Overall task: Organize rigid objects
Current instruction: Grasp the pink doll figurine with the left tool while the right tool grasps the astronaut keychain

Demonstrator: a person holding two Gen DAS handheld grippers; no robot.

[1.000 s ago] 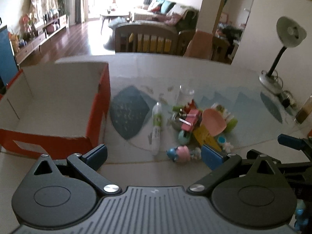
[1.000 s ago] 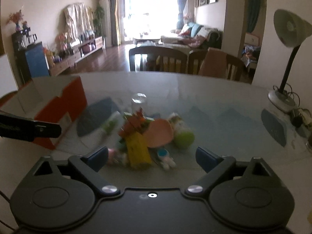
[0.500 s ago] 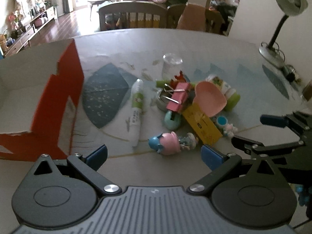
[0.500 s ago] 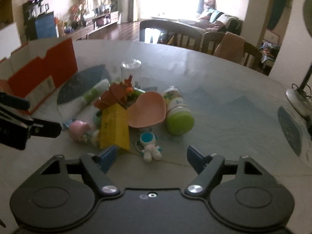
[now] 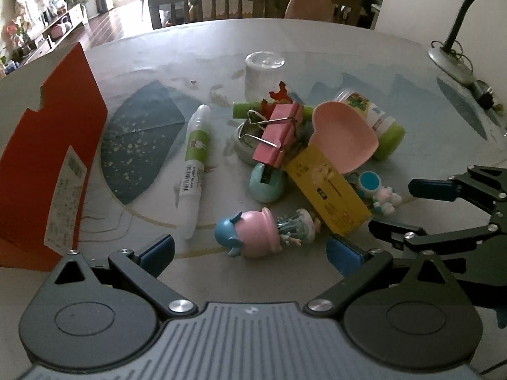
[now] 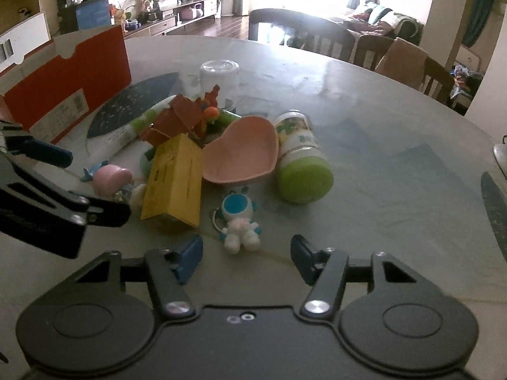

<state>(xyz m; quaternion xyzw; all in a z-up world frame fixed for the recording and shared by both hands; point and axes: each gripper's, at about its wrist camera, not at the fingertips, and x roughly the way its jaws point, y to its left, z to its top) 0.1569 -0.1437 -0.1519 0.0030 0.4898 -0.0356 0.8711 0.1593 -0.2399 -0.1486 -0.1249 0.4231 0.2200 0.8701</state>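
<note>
on the tabletop (image 5: 332, 47), a heap of small things lies in the middle and an orange box (image 5: 47, 164) stands well to its left. the left gripper (image 5: 250, 253) hangs low over the near edge of the heap, released, its jaws spread wide with the pink doll (image 5: 256, 232) lying just ahead between them, apart from both pads. the right gripper (image 6: 245, 256) is released too, jaws wide, with the astronaut charm (image 6: 239, 221) lying just ahead of the gap.

the step in hand looks like a first pick, one toy per gripper, probably bound for the box. for the doll, bring the left gripper down and forward so the pads bracket the round pink head, the widest and firmest part, not the thin body beside it. it lies on its side and may roll, so close slowly and squarely. the yellow carton (image 5: 329, 196) touches or nearly touches the doll's feet; lift straight up to avoid dragging it. for the charm, close across the white body and mind the key ring (image 6: 216, 221) at its side. the two grippers sit near each other, so moving one at a time seems safer.
</note>
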